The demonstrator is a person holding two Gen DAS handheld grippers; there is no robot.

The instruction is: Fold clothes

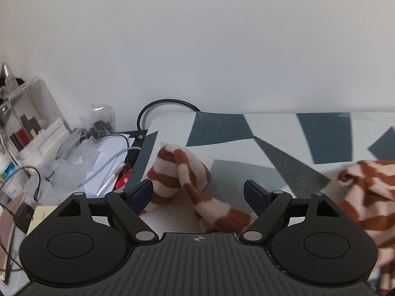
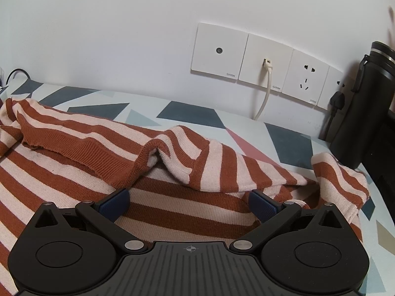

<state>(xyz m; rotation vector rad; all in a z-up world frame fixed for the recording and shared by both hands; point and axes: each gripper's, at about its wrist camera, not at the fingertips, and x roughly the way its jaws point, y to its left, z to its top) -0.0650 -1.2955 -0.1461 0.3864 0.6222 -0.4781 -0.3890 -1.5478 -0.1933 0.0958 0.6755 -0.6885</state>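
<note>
Striped sweater (image 2: 172, 153) rumpled across the bench (image 2: 187, 113), far edge clear.
Left gripper (image 1: 197, 192) jaws wide around a sleeve (image 1: 177, 170); right gripper (image 2: 190, 199) wide, holding nothing.

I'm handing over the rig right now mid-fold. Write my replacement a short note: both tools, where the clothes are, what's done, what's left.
Left tool: open, holding nothing; the sweater's sleeve lies bunched between its fingers, not gripped.
Right tool: open, over the striped sweater, gripping nothing.
Sweater: spread rumpled on the patterned tablecloth, neckline towards the wall, edges lumpy.
Done: no clean fold visible yet.
Left: flatten the body, bring both sleeves in, then fold it up.
</note>
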